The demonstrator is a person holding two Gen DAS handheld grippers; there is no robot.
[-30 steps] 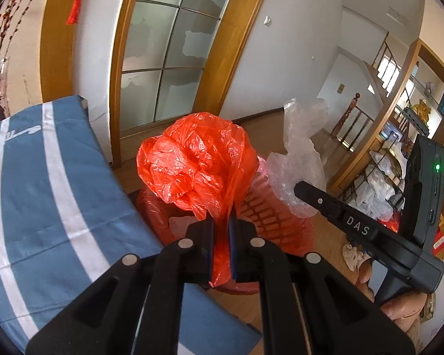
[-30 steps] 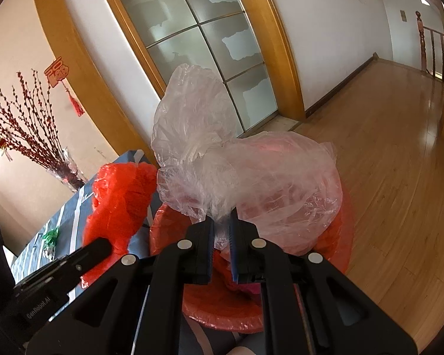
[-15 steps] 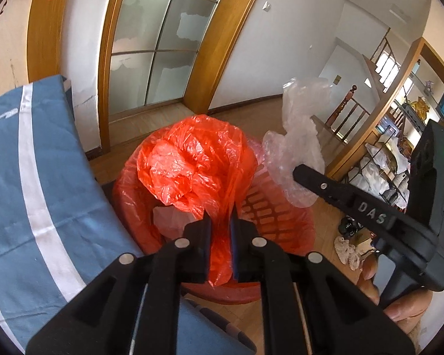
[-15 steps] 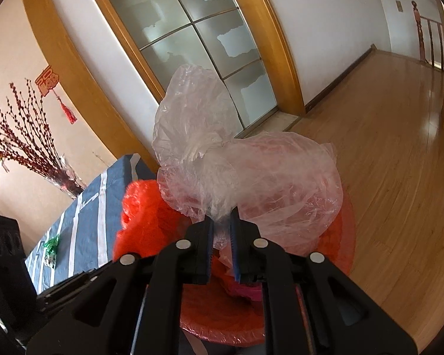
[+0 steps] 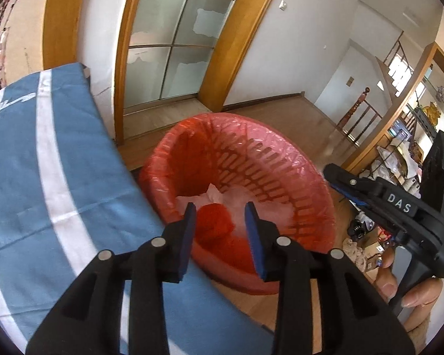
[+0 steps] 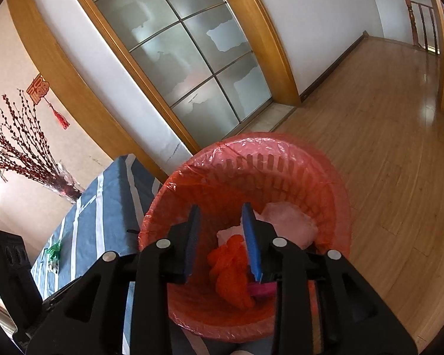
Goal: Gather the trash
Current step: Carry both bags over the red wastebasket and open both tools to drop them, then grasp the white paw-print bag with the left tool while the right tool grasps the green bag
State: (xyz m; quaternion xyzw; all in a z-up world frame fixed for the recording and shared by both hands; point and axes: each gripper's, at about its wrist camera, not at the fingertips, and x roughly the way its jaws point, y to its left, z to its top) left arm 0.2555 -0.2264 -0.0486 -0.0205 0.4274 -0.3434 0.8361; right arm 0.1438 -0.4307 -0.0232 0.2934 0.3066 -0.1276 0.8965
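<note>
Left gripper [image 5: 220, 211] hung over red basket [image 5: 284, 159], jaws just opened & standing apart w/ nothing pinched. Red plastic bag [image 5: 214, 222] lay crumpled down in basket, seen thru gap betw. fingertips, not touching pads. Clear plastic bag [image 5: 242, 199] sat just beyond red one, also inside basket. Basket lined w/ thin pinkish film over rim. Blue striped cloth [image 5: 59, 183] spread to left of left gripper, edge right beside basket.

Right gripper [image 6: 222, 219] likewise parted, jaws just opened, nothing betw. pads; poised over same basket [image 6: 334, 183]. Red bag [image 6: 231, 269] lay below & betw. its fingers in basket; clear bag [image 6: 287, 222] just past right finger, further in. Pink item [image 6: 262, 290] at basket bottom beside red bag, type unclear.

Seen from left wrist cam: right gripper [image 5: 328, 171] off to right, at basket rim, held by a hand [image 5: 408, 290] lower right. Wood floor [image 6: 384, 124] beyond basket.
</note>
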